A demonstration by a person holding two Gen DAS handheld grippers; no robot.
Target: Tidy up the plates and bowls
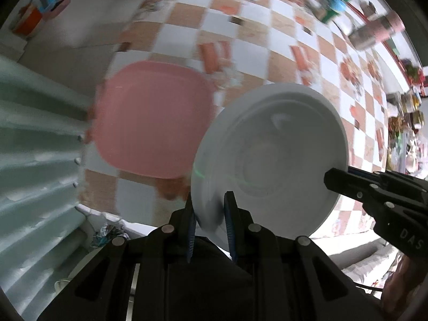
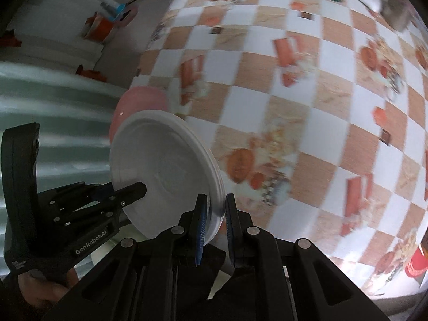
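2 grippers held 1 white plate (image 1: 270,157) between them, tilted on edge above the table. We logged the left gripper (image 1: 210,222) clamped on the plate's near rim, blue pads pressed to either face. The right gripper (image 2: 215,216) pinched the rim at another point; in its own view the rim looked layered, possibly more than 1 plate, though we could not tell. Behind the white plate lay 1 pink plate (image 1: 153,119), squarish with rounded corners, smooth and matte, flat on the tablecloth (image 1: 294,48) near the table's edge. The cloth was a glossy check of white and tan squares printed with food pictures. At the far edge stood 1 metal flask (image 1: 377,30) and 1 green-and-blue container (image 1: 333,9), both blurred. A pale green corrugated surface (image 1: 34,144) bordered the table on the left. 1 orange tub (image 1: 26,22) sat on the grey floor beyond.
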